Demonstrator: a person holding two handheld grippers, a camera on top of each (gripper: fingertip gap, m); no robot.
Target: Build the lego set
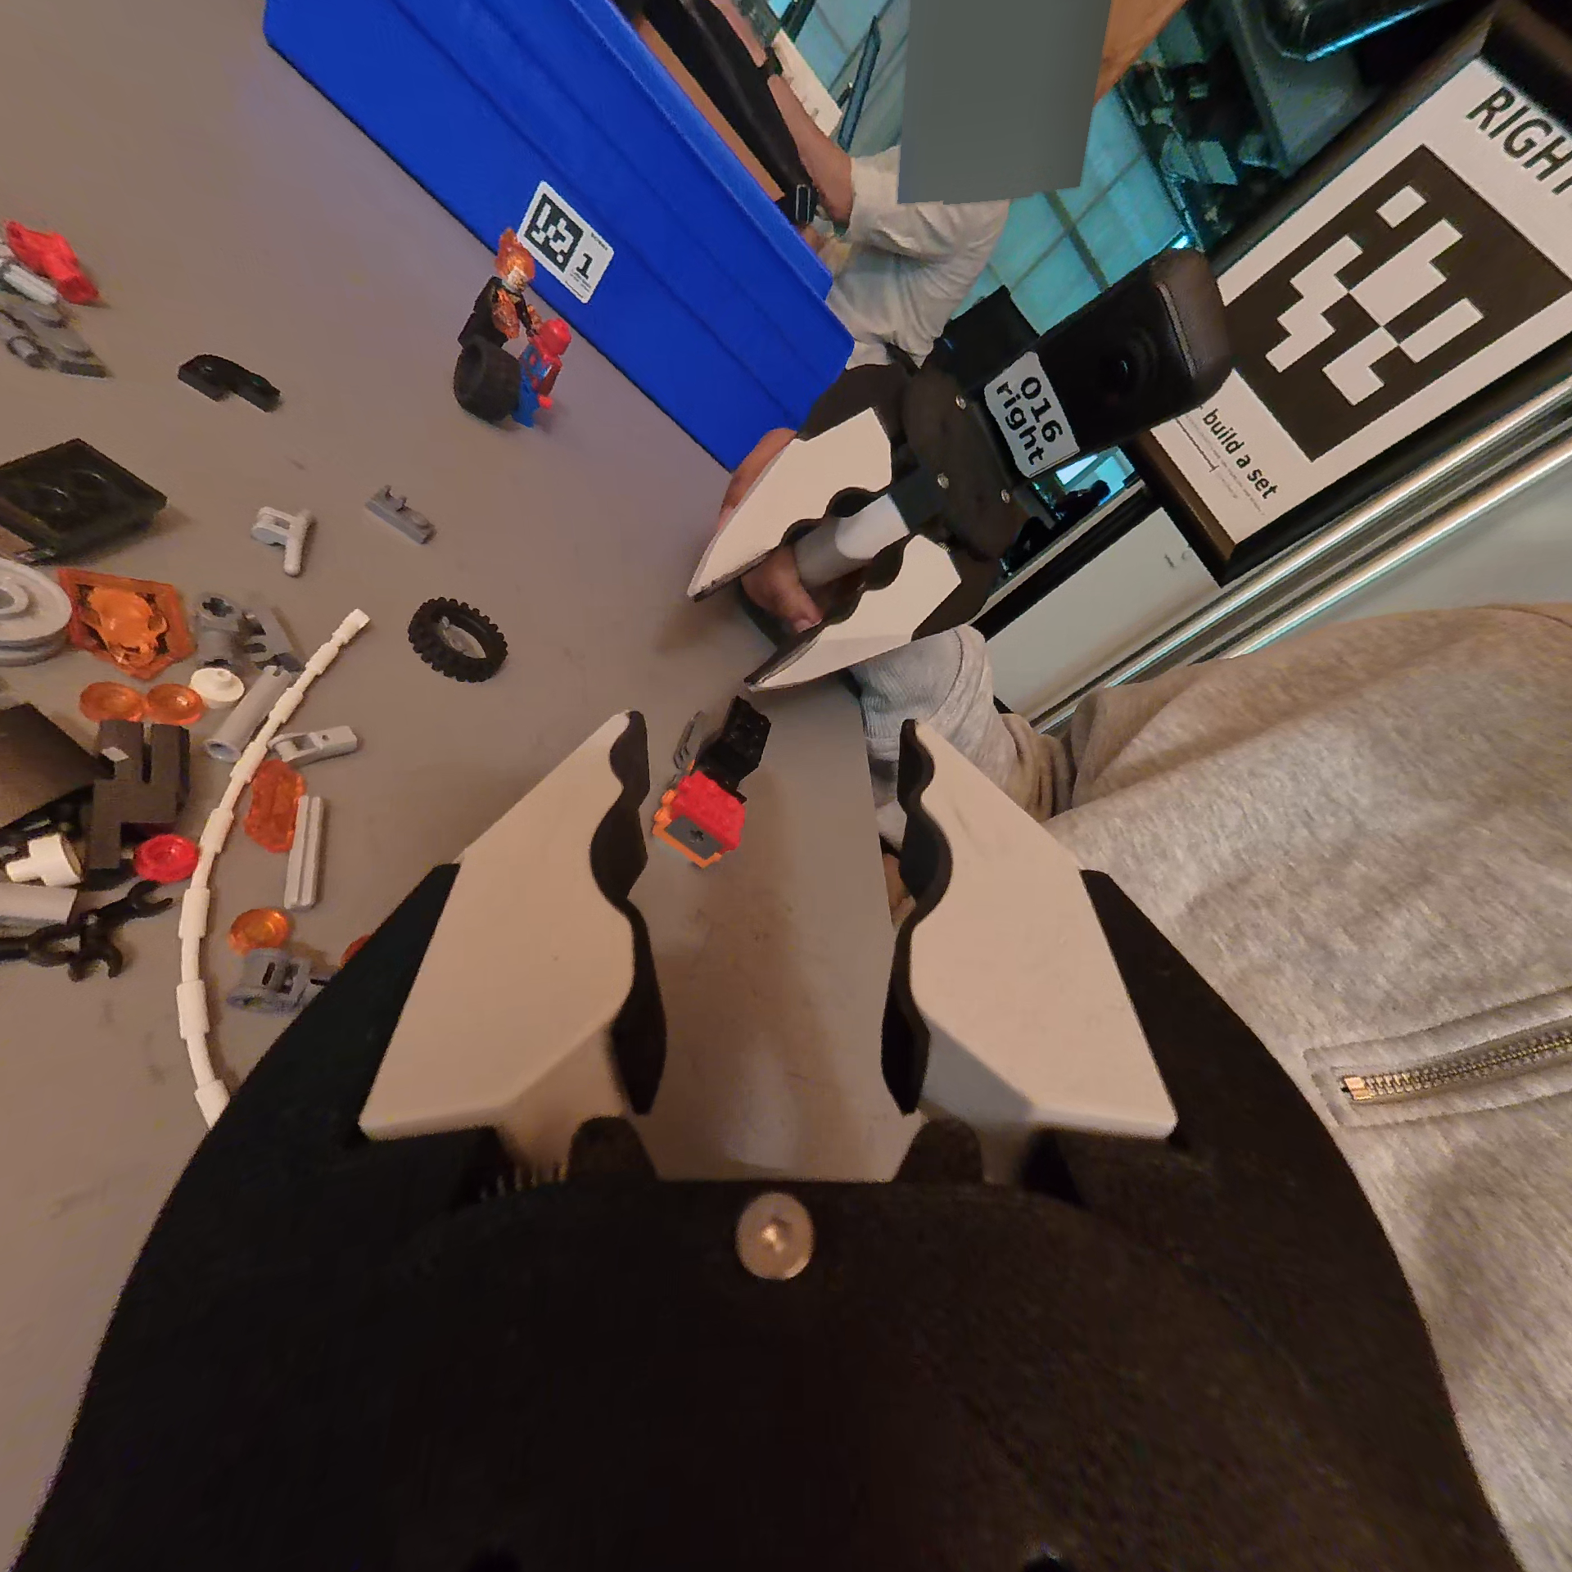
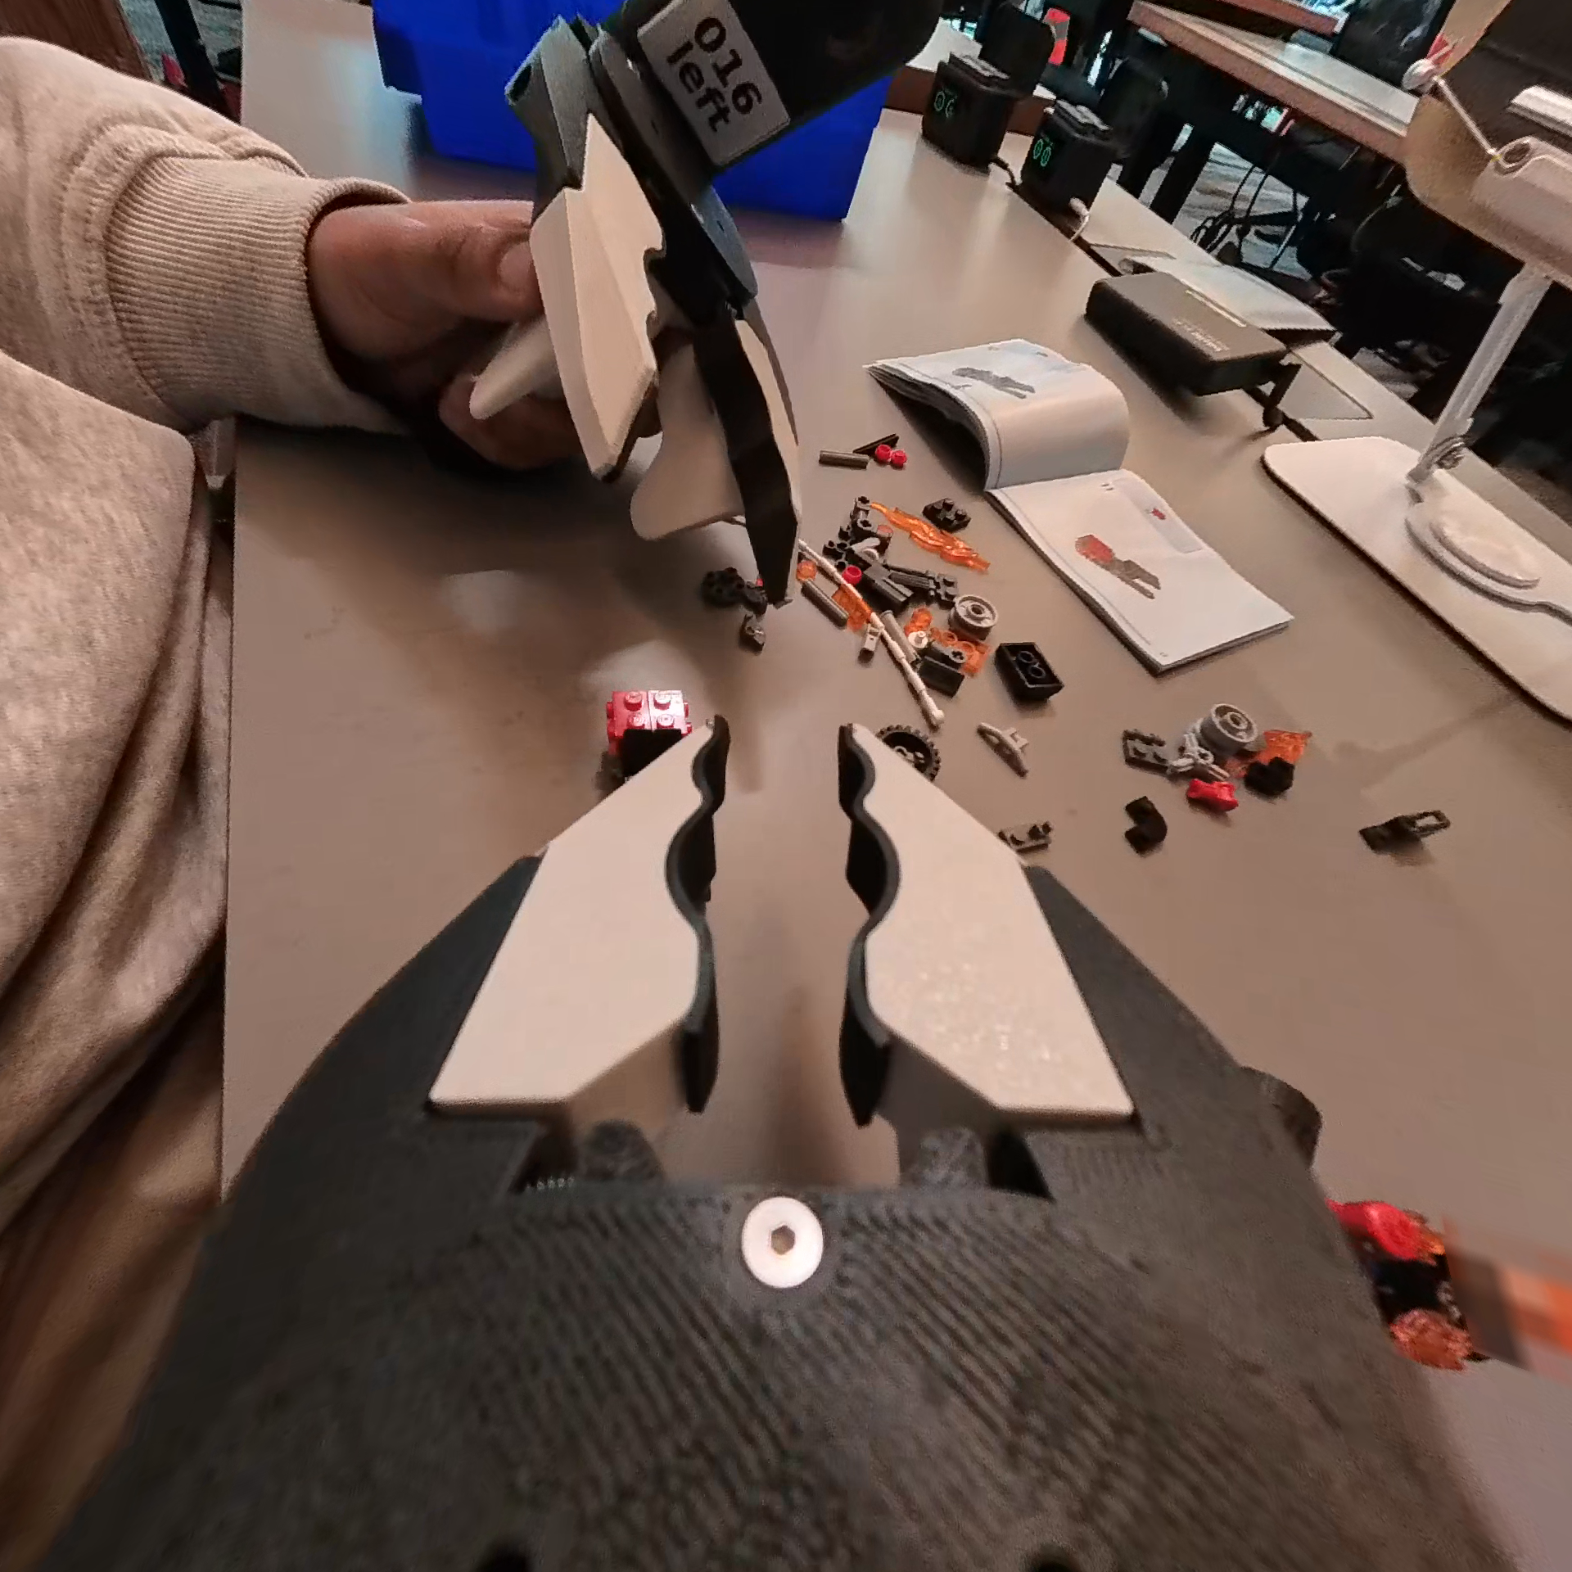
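Note:
A small assembly of red, black and orange bricks lies on the grey table. In the left wrist view it sits between the tips of my left gripper, nearer the left finger and touching neither. My left gripper is open and empty. My right gripper is also open and empty, and the assembly lies just left of its left fingertip. Each gripper shows in the other's view: the right one hovers beyond the assembly, and the left one points down at the table.
Loose bricks, orange flame parts and a white hose are scattered at left, with a small tyre and two minifigures by a blue bin. An open instruction booklet and a white stand base lie beyond the pile.

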